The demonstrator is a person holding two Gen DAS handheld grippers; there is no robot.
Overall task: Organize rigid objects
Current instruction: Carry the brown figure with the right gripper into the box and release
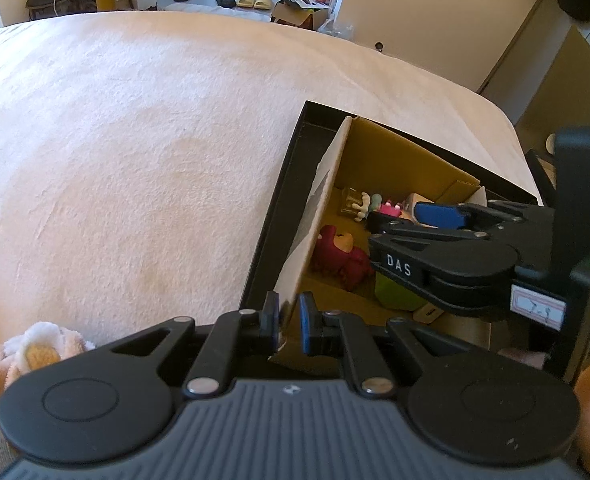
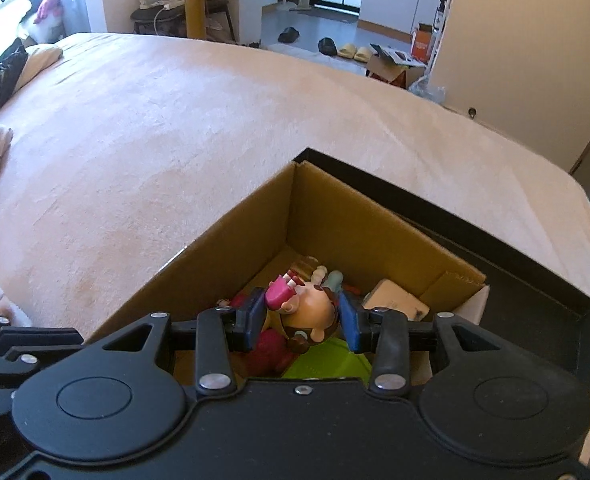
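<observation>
At lower centre, the cardboard box wall is pinched between the nearly closed left gripper. A doll is clamped in the right gripper above the box's toys.

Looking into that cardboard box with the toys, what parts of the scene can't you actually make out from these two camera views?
- Cardboard box floor, right wrist view: mostly covered by the right gripper and the doll figure it holds.
- Green object, left wrist view: largely hidden behind the right gripper's body; identity unclear.
- Left gripper: straddles the box wall; contact unclear.
- Black tray: cut off by the frame edge.
</observation>
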